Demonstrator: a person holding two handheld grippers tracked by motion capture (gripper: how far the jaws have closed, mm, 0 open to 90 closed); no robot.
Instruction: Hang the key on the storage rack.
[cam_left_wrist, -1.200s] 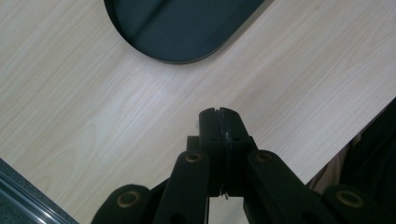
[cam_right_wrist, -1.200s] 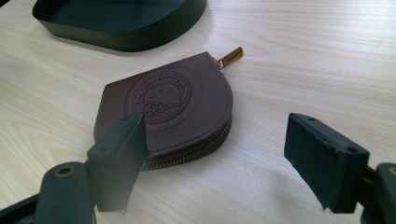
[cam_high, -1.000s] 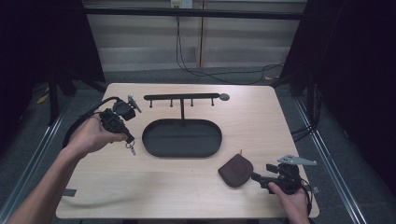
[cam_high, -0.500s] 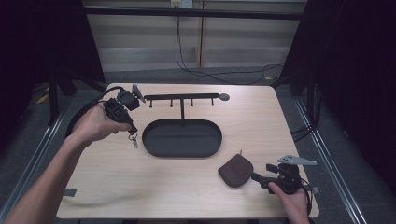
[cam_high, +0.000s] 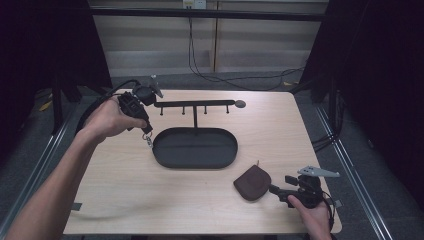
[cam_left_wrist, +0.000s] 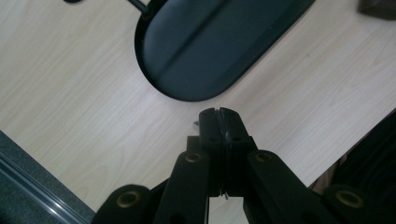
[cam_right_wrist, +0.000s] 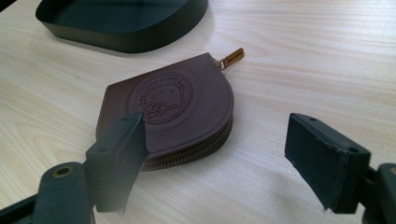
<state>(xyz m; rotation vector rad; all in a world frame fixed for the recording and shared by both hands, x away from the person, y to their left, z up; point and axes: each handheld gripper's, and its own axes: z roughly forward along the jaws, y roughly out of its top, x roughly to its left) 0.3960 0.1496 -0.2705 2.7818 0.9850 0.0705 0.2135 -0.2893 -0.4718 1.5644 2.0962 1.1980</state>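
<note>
Wooden table (cam_high: 150, 200): black tray (cam_high: 195, 148) bare; left gripper (cam_high: 145, 131) jaws pinch keys (cam_high: 148, 140); right gripper (cam_high: 278, 192) jaws spread by pouch (cam_high: 252, 182).

Bright even overhead light on the table (cam_high: 150, 200), dark surroundings, soft shadows, near claw parts blurred close up

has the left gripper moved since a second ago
Yes. In the high view the left gripper has gone up the picture toward the left end of the hook rack, its jaws shut on a small keyring. The black tray stayed put.
</note>
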